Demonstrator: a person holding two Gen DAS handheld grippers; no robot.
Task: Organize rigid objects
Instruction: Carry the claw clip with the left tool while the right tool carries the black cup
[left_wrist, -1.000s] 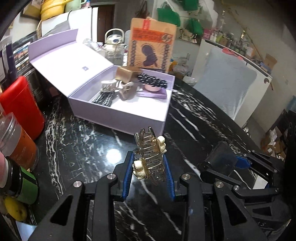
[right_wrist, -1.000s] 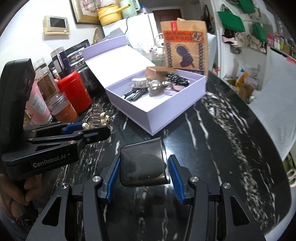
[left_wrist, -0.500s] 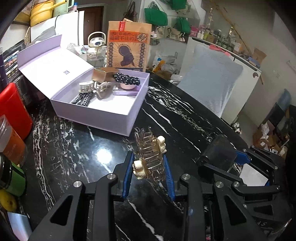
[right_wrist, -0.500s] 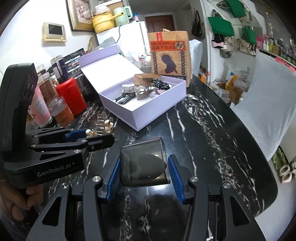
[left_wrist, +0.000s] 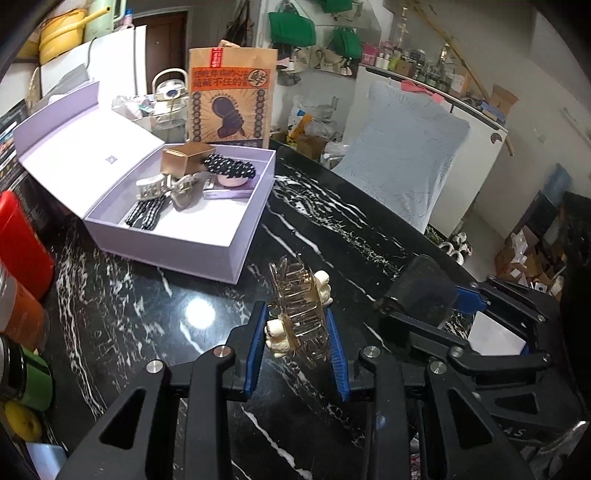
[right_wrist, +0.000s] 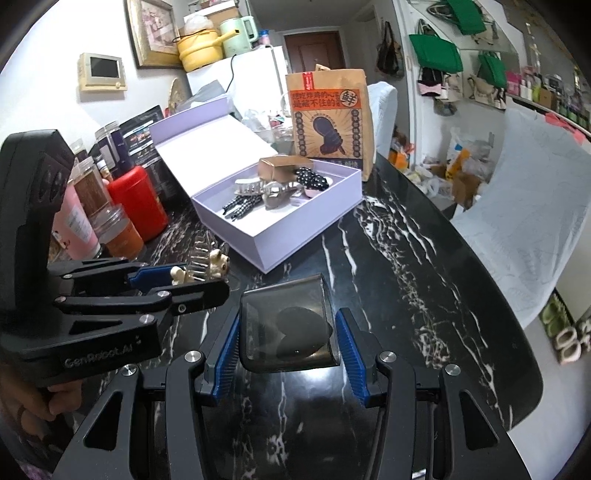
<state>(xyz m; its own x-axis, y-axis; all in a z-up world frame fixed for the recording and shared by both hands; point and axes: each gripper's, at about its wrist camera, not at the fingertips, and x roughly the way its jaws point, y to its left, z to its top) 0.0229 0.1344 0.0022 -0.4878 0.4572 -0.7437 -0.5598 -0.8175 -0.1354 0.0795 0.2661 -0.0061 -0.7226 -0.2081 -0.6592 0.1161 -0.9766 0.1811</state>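
My left gripper (left_wrist: 295, 339) is shut on a clear amber hair claw clip (left_wrist: 301, 306) with cream bear figures, held above the black marble table. My right gripper (right_wrist: 286, 339) is shut on a smoky grey translucent case (right_wrist: 286, 328). The case also shows in the left wrist view (left_wrist: 424, 291), to the right of the clip. The left gripper with the clip shows in the right wrist view (right_wrist: 201, 262). An open lilac box (left_wrist: 236, 236) (right_wrist: 306, 225) stands beyond both grippers, holding several hair clips and a gold box (left_wrist: 186, 157).
A brown paper bag (left_wrist: 231, 99) stands behind the box. A red canister (right_wrist: 138, 201) and several jars and bottles (right_wrist: 88, 206) line the left side. The table's rounded edge (right_wrist: 517, 350) runs along the right, with a pale covered chair (left_wrist: 402, 158) beyond it.
Both grippers have pulled back and up from the lilac box, which now looks smaller and farther off. Each still holds its object.
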